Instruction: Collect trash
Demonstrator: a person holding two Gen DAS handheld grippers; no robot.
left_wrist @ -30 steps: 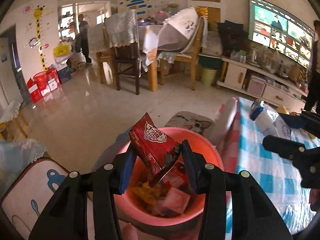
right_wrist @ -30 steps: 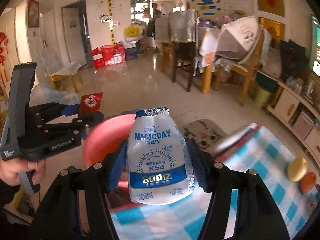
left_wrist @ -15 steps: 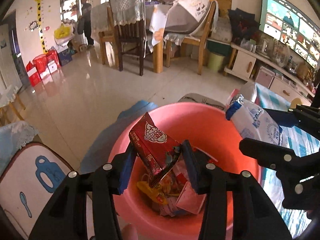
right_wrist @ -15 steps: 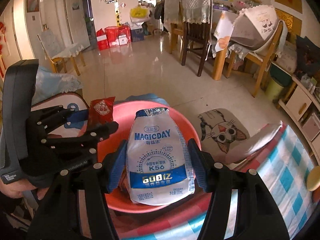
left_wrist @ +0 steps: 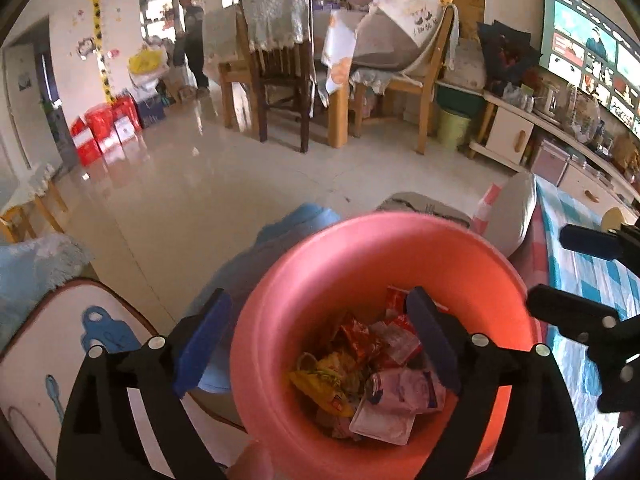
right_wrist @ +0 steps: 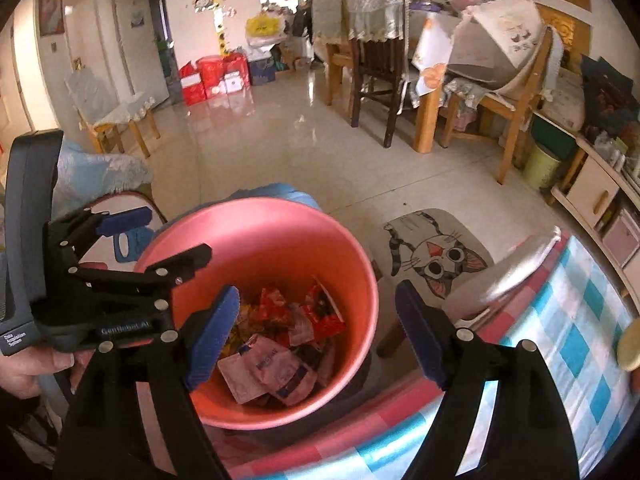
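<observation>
Checked blue-and-white tablecloth (right_wrist: 576, 344) to the right of both tongs, its edge butting against the bin side; one yellowish round item (right_wrist: 631, 344) at far right, unclear whether trash. Pink bin (left_wrist: 320, 264) directly below and ahead of both tongs, rim unobstructed. Heap of wrappers (left_wrist: 360, 360) at bin bottom: red snack packets, yellow packet, white milk pouch (right_wrist: 276, 364) lying flat on top. Left gripper (left_wrist: 316, 344): jaws just opened wide, nothing between the pads, one pad outside the rim, other over the bin mouth. Right gripper (right_wrist: 312, 332): jaws likewise just opened, empty, straddling the near-right rim. Drop judged complete for both pieces; remaining trash not visible. Clear room above the bin; grippers close together, left one just beside right's left pad.
</observation>
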